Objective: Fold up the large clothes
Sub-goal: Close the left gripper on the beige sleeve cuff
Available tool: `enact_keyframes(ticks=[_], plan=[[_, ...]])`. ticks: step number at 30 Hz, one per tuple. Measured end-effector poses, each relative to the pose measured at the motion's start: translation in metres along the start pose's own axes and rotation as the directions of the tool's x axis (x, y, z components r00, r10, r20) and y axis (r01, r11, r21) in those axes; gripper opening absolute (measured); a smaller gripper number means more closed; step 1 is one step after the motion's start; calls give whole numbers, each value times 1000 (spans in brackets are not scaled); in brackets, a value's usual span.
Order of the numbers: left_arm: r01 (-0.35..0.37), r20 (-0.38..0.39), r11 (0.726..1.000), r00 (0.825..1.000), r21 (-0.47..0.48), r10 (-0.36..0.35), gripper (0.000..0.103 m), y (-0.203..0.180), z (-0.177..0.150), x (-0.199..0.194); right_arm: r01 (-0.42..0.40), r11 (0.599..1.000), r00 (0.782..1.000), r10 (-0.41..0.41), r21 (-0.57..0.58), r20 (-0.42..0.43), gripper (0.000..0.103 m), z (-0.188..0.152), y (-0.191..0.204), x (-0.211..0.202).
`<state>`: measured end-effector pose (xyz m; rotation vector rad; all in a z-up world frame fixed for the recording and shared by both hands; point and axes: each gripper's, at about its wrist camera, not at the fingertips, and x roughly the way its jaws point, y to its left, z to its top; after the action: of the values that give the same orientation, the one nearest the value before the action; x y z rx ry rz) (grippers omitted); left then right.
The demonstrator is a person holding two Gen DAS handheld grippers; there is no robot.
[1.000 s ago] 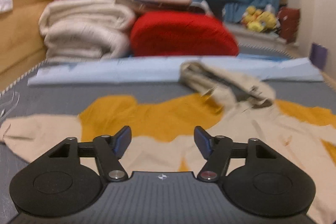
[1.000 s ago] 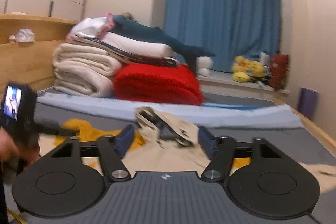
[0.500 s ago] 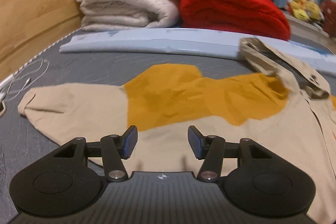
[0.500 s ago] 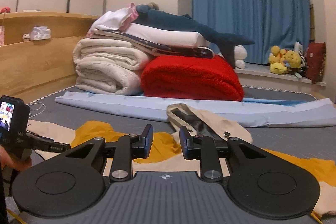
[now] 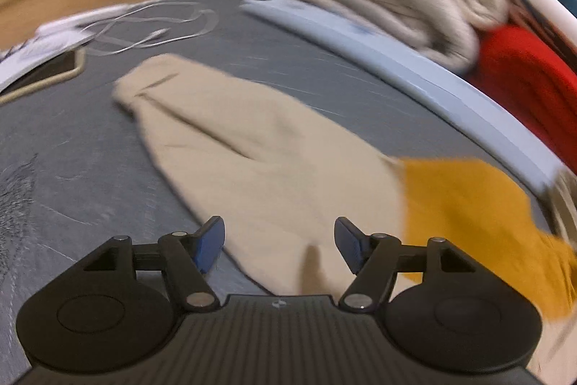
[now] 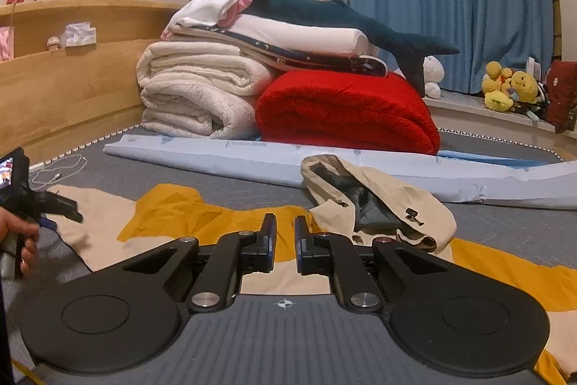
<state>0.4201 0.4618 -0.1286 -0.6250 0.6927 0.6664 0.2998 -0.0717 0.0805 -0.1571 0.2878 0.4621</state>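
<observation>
A large beige and mustard-yellow hooded jacket [image 6: 180, 215] lies spread flat on the grey bed surface [image 6: 505, 222]. Its hood [image 6: 364, 193] lies bunched at the top middle. In the left wrist view the beige left sleeve [image 5: 230, 147] stretches away toward its cuff [image 5: 144, 85], with the yellow panel [image 5: 468, 204] at right. My left gripper [image 5: 279, 242] is open and hovers just above the near end of the sleeve; it also shows in the right wrist view [image 6: 47, 208]. My right gripper [image 6: 285, 237] has its jaws nearly together with nothing between them, above the jacket's middle.
A stack of folded cream blankets [image 6: 198, 96], a red blanket [image 6: 346, 110] and a plush shark [image 6: 342, 17] stands at the back. A rolled light-blue sheet [image 6: 252, 161] lies behind the jacket. A white cable [image 5: 151, 31] and wooden headboard [image 6: 72, 78] are at left.
My left gripper swung left and down toward the jacket's left sleeve and stays open. My right gripper's jaws closed from wide open to nearly together.
</observation>
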Motion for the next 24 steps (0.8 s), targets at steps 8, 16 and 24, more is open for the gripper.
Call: enact_keyframes(ticks=[8, 16, 24], plan=[[-9, 31, 988, 999, -157, 14, 72, 31, 78, 68, 13, 999, 996, -10, 30, -84, 11, -16, -11, 15], [-31, 138, 997, 990, -65, 40, 1, 6, 139, 72, 8, 998, 991, -1, 54, -131, 8, -24, -15, 23], [122, 302, 987, 941, 109, -150, 0, -87, 194, -32, 21, 999, 997, -18, 36, -78, 6, -12, -24, 3]])
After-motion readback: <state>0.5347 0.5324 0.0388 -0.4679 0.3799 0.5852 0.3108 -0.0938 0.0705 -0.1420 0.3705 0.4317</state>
